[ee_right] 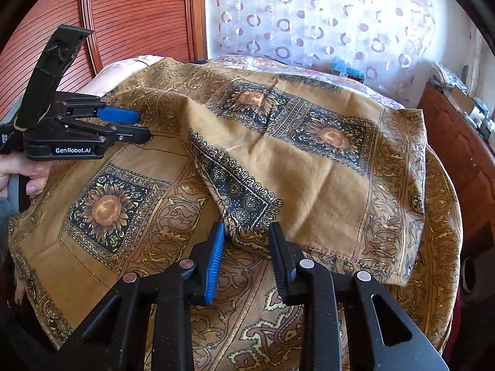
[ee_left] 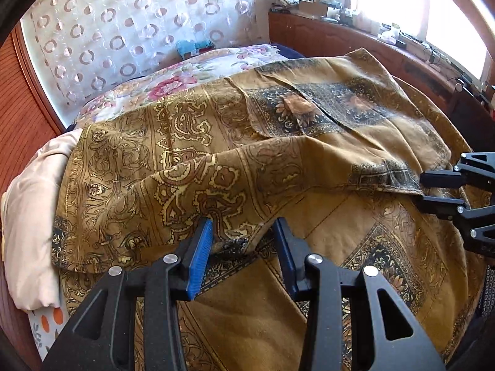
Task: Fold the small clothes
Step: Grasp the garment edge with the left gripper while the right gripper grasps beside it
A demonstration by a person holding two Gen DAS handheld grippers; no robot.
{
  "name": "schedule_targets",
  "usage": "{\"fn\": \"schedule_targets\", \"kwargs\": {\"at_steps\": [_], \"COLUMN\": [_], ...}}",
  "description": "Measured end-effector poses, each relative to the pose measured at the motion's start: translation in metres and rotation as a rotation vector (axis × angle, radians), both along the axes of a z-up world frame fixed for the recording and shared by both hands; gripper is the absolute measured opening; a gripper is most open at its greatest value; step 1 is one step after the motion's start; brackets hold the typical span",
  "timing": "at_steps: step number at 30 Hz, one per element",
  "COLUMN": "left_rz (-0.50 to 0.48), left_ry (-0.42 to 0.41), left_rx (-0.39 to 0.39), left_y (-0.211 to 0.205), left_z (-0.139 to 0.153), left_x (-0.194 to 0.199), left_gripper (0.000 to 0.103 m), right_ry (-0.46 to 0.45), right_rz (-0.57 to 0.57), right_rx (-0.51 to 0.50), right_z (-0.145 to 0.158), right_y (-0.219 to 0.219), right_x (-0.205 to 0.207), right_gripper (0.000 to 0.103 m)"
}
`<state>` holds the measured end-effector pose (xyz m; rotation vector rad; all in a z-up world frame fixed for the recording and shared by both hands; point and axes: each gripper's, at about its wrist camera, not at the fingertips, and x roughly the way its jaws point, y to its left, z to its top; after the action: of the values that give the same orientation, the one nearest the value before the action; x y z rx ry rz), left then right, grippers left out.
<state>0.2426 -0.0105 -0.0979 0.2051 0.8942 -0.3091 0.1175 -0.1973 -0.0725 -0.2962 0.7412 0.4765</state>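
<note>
A mustard-brown cloth (ee_left: 278,160) (ee_right: 309,170) with paisley and dark sunflower panels lies rumpled and partly folded over on a bedspread (ee_left: 355,232) (ee_right: 247,324) of much the same pattern. My left gripper (ee_left: 244,228) (ee_right: 144,125) stands at the cloth's near left corner. That corner lies loosely between its blue pads, and a gap shows on both sides. My right gripper (ee_right: 247,232) (ee_left: 428,190) straddles the dark-bordered right corner. Its pads are apart and do not press the fabric. A ridge of cloth runs between the two grippers. A hand (ee_right: 27,173) holds the left gripper's handle.
A pale pillow (ee_left: 27,216) lies at the bed's left edge and a floral quilt (ee_left: 185,74) lies behind the cloth. A ribbed wooden headboard (ee_right: 139,9) and a sheer ring-patterned curtain (ee_right: 309,15) stand behind them. A cluttered wooden ledge (ee_left: 324,9) runs under the bright window.
</note>
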Motion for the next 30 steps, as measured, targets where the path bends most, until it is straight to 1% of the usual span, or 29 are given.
{"fn": "schedule_targets", "kwargs": {"at_steps": [1,2,3,4,5,7,10,12,13,16,19,24,26,28,30], "left_rz": [-0.007,-0.019,-0.019,-0.015,-0.016,-0.028,-0.048,-0.062,-0.066,-0.100,-0.122,-0.132,-0.142,-0.143,-0.142], "left_ry": [-0.003,-0.009,-0.013,-0.016,-0.013,-0.026,-0.068,-0.108,-0.117,-0.142,-0.156,-0.163,-0.170,-0.156,-0.149], "left_rx": [0.002,0.001,0.002,0.006,0.005,0.001,-0.020,-0.035,-0.047,-0.090,-0.092,-0.145,-0.138,-0.152,-0.142], "left_y": [0.000,0.000,0.000,0.000,0.000,-0.003,-0.005,-0.006,-0.005,-0.008,-0.014,-0.015,-0.019,-0.021,-0.022], "left_z": [0.000,0.000,0.000,0.001,0.001,0.005,0.020,0.036,0.040,0.052,0.054,0.058,0.060,0.059,0.057], "left_x": [-0.001,-0.002,-0.003,-0.003,-0.004,-0.011,-0.033,-0.056,-0.062,-0.099,-0.124,-0.157,-0.168,-0.179,-0.185], "left_gripper": [0.037,0.028,0.020,0.008,0.006,0.005,0.005,0.005,0.005,0.005,0.005,0.005,0.005,0.005,0.005], "right_ry": [-0.003,-0.008,-0.010,-0.010,-0.008,-0.001,-0.016,-0.033,-0.041,-0.055,-0.064,-0.066,-0.062,-0.056,-0.052], "right_rz": [-0.002,-0.006,-0.009,-0.014,-0.017,-0.013,-0.012,-0.007,0.000,0.007,0.019,0.025,0.023,0.023,0.027], "right_rx": [0.001,-0.001,-0.002,0.001,0.010,0.034,0.073,0.105,0.122,0.153,0.165,0.169,0.179,0.186,0.184], "right_z": [0.000,0.000,0.000,0.001,0.001,0.002,0.010,0.019,0.025,0.034,0.038,0.036,0.036,0.037,0.037], "right_y": [-0.001,-0.001,-0.003,-0.004,-0.007,-0.013,-0.023,-0.030,-0.035,-0.049,-0.059,-0.074,-0.079,-0.084,-0.086], "right_x": [-0.001,-0.001,0.000,0.000,0.001,0.002,-0.003,-0.012,-0.018,-0.035,-0.058,-0.089,-0.100,-0.109,-0.121], "right_gripper": [0.028,0.025,0.018,0.013,0.009,0.007,0.007,0.007,0.007,0.007,0.007,0.007,0.007,0.007,0.007]}}
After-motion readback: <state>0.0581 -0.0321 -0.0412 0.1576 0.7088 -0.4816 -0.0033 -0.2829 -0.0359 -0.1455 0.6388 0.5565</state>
